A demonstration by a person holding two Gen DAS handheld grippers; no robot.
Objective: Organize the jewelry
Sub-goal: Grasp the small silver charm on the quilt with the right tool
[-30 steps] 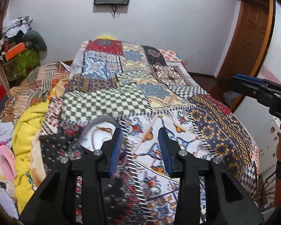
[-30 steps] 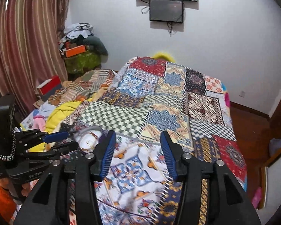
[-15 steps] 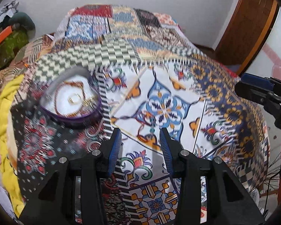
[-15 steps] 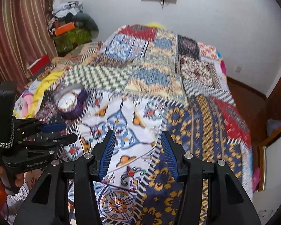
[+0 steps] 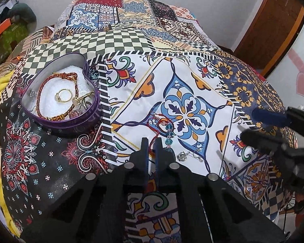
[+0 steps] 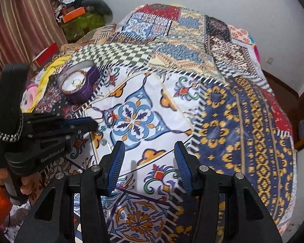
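Left gripper (image 5: pixel 151 146) pinched nearly shut on one red cord bracelet (image 5: pixel 156 126) lying on the patchwork bedspread (image 5: pixel 192 77). Right gripper (image 6: pixel 150 162) spread wide, holding nothing, hovering over the cloth. One small silver piece (image 5: pixel 182 156) just beside. One purple heart-shaped tin (image 5: pixel 71 119) further left, holding one braided bracelet (image 5: pixel 50 81) and one gold ring (image 5: pixel 64 95).

A bed covered by a patchwork quilt (image 5: pixel 192 46) of checks, florals and tile patterns carries everything. On its left side rests a purple heart-shaped tin (image 5: pixel 71 119) holding bracelets and a ring, and nearer the front edge a red cord bracelet with teal beads (image 5: pixel 164 127) lies on the white floral panel. Just beside it lies a small silver earring (image 5: pixel 182 156).
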